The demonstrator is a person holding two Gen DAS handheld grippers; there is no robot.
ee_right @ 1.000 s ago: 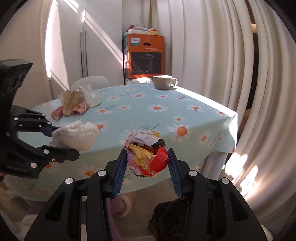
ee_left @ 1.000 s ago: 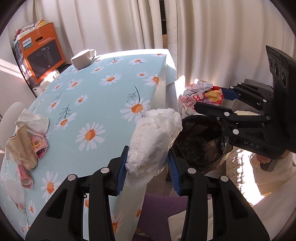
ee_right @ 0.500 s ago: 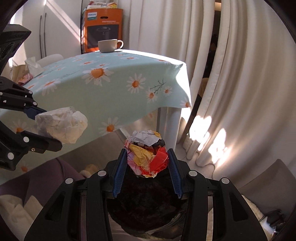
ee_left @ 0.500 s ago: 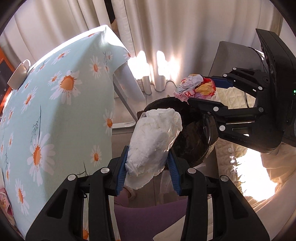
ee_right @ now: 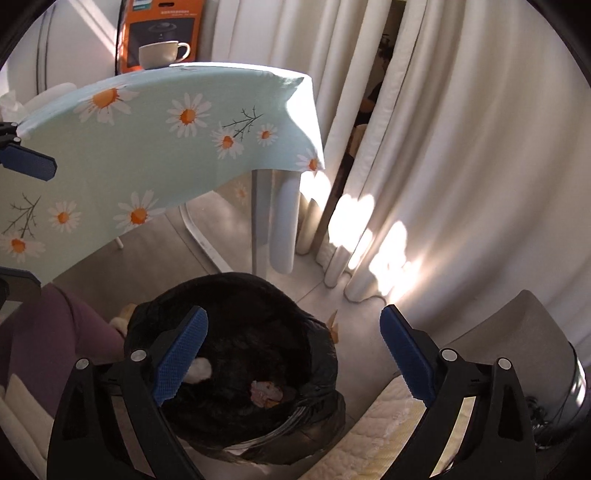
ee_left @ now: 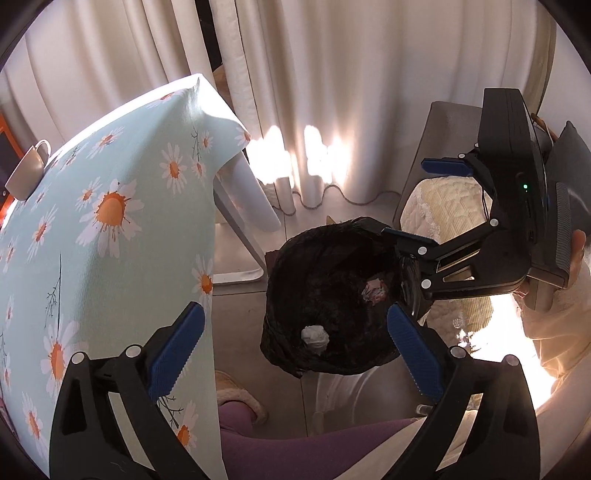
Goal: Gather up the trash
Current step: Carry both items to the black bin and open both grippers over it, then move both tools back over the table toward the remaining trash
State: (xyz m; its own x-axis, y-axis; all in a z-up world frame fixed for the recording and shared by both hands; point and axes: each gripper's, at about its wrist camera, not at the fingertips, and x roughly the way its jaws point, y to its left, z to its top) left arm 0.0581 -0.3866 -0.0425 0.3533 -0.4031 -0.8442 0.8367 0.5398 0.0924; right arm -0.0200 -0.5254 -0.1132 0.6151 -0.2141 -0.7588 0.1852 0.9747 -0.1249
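- Trash, two pieces: a white crumpled wad and a coloured paper ball lie apart at the bottom of the black-lined bin, directly below both of your tools.
- Left gripper: jaws spread wide, nothing between the blue pads.
- Right gripper: jaws likewise spread and empty, hanging over the bin mouth.
- Risk, judged: the right tool's lower finger sits close to the liner's rim in the left view; lifting carelessly could snag the bag and tip the bin.
- Risk, judged: swinging your left tool back up could clip the overhanging daisy tablecloth and drag it, upsetting what stands on the table.
- Beside the bin: your leg in purple trousers, a slipper, a cushioned seat.
- Farther: table leg, white cup near the table's far edge, orange appliance box behind it, curtains.
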